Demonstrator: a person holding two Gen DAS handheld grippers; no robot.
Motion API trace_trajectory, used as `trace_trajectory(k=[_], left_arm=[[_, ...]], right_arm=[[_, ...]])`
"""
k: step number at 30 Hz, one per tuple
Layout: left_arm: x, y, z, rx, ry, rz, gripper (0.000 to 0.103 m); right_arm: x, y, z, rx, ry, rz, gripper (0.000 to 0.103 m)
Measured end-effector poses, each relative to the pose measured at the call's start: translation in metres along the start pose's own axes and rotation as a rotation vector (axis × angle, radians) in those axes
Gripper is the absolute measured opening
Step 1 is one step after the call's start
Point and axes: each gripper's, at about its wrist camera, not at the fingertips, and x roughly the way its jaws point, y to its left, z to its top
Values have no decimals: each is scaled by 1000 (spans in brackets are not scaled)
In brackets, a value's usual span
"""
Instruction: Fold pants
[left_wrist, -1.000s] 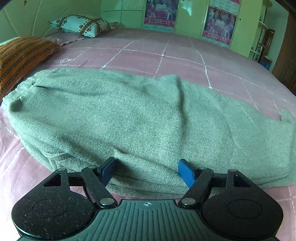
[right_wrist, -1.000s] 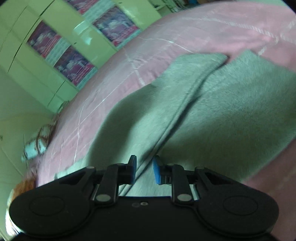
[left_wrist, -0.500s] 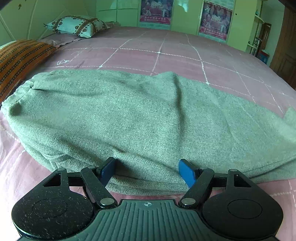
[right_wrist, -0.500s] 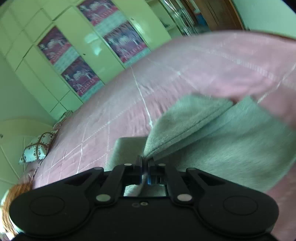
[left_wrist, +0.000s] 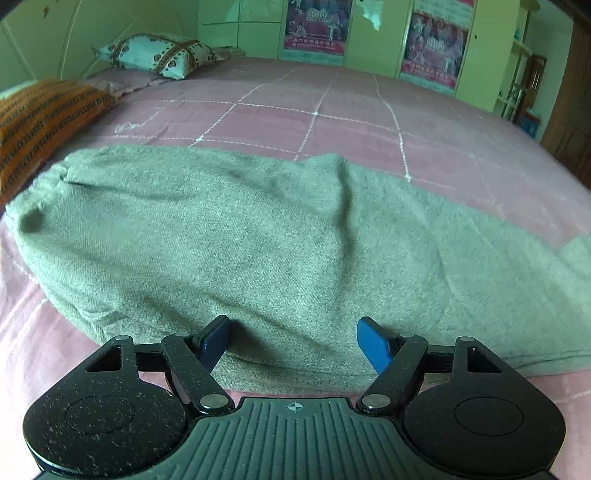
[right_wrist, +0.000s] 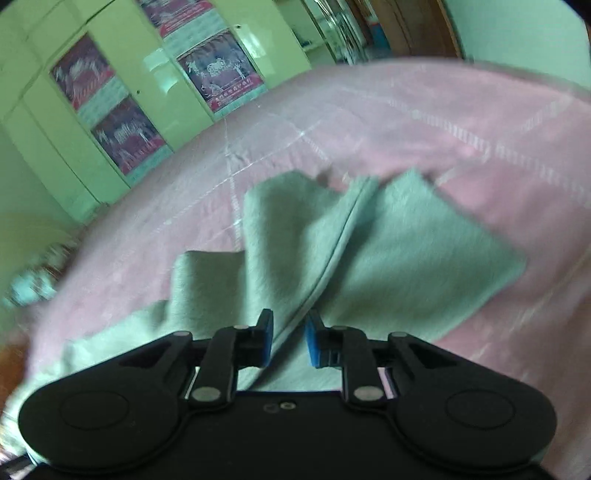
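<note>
1. Grey-green pants (left_wrist: 258, 240) are showing a plain knit.
2. Pink bedspread (left_wrist: 332, 125) is carrying a white grid.
3. Blanket (left_wrist: 40, 122) is glowing orange, striped.
4. Gripper pads (left_wrist: 373, 343) are showing blue.

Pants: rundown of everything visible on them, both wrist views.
The pants are grey-green, of a soft, fleecy-looking knit, and lie lengthwise across the pink checked bedspread. The gathered waistband is at the left in the left wrist view, and a few soft wrinkles cross the middle. In the right wrist view the two leg ends splay apart, with a hem or seam line running between them. The left gripper stands open over the near edge. The right gripper has a gap between its pads, with fabric in line with it; contact is unclear.
</note>
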Motion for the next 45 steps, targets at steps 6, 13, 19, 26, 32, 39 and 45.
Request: trace_trajectory(k=[6,13,19,26,32,39,45], left_arm=[[8,-6,-3,21,18,29,78],[12,-12,-2,27,25,53,81],[13,-17,-4,31,20,70,84],[13,-16,-4,33,19,68,85],[13,-16,-5,38,14,66,86],[13,-15,-5,39,13,65,86],[14,-15,-4,40,22,59,86]], right_arm=[[9,18,4,-133,-14,-36,11],[21,18,16,-174,-19,-41,11],[27,4,23,-125,-4,-26,12],[42,5,29,-132,11,-31,12],[43,6,27,-129,14,-31,12],[45,7,28,-138,19,-35,12],[51,5,32,-129,40,-7,0]])
